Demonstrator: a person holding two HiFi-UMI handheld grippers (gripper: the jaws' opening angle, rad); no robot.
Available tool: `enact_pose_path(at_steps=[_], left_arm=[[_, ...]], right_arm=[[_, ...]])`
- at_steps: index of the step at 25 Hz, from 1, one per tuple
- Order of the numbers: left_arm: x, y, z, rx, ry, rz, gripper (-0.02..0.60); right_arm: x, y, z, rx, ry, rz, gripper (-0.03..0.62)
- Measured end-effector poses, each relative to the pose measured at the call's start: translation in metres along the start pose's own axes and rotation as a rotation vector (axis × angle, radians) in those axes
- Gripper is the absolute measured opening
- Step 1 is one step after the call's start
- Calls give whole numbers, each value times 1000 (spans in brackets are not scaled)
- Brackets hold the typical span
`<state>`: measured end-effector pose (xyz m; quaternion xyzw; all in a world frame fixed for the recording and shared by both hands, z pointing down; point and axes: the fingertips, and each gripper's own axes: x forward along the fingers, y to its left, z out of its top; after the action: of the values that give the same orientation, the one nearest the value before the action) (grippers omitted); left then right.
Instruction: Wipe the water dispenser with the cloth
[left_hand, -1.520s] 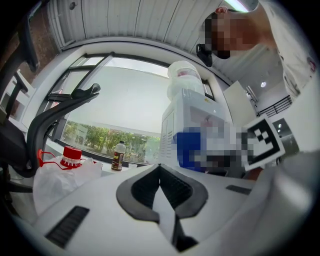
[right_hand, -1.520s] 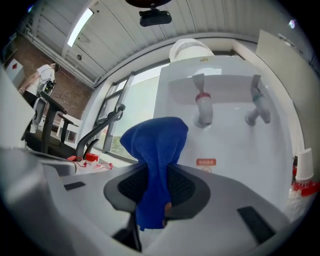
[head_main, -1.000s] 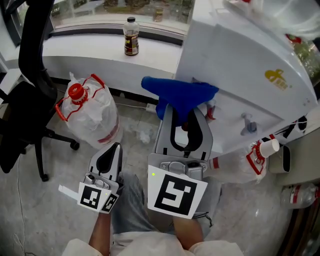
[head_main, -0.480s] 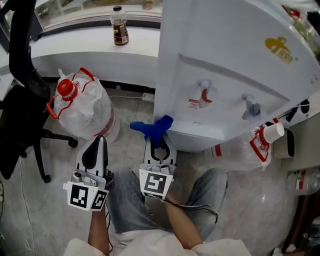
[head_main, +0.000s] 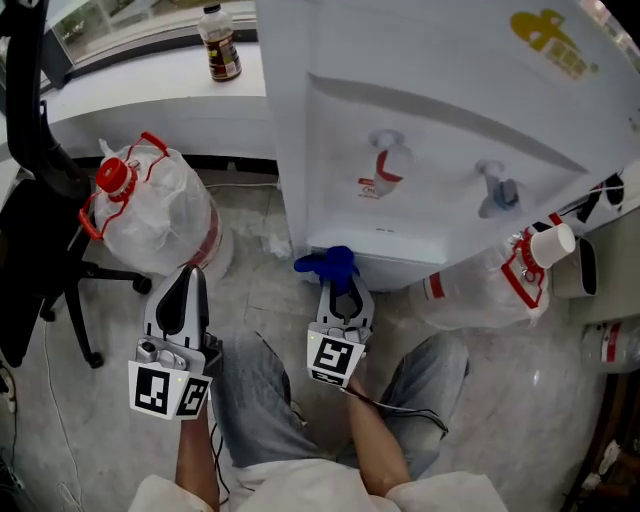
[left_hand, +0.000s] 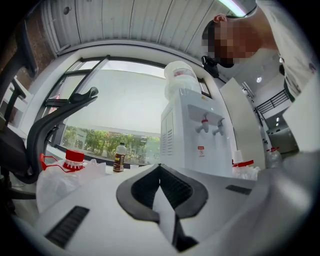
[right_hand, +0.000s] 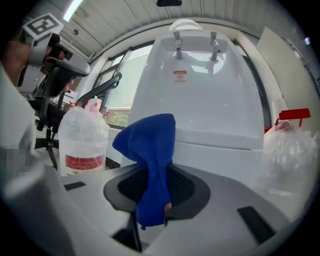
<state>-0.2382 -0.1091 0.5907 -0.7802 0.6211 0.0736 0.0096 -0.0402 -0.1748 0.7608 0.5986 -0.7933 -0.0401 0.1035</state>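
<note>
- Over the last second the right gripper (head_main: 340, 288) has dropped from high against the dispenser (head_main: 440, 110) to its foot, now at the lower centre of the frame, and the cloth (head_main: 328, 266) has come down with it.
- The cloth now sits bunched at the bottom edge of the dispenser's front, below the taps (head_main: 385, 165). It is touching that edge or just beside it.
- This reads as the end of a downward stroke, so further passes over the front likely remain.
- The right gripper points up the frame at the dispenser, its jaws clamped on the cloth, which stands up from between them.
- The left gripper (head_main: 187, 292) stays at the lower left, well apart from the dispenser, with its jaws together on nothing.
</note>
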Motion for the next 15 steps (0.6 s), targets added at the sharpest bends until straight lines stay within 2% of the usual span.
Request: enact_pose_path(at_steps=[5, 9, 15], left_arm=[[15, -12, 0, -30, -12, -37, 11], [24, -13, -8, -32, -9, -31, 11], [27, -21, -15, -29, 0, -29, 11]], right_arm=[[-19, -68, -38, 16, 47, -134, 110], [-30, -121, -65, 16, 83, -235, 110], [-44, -173, -94, 90, 119, -357, 110]])
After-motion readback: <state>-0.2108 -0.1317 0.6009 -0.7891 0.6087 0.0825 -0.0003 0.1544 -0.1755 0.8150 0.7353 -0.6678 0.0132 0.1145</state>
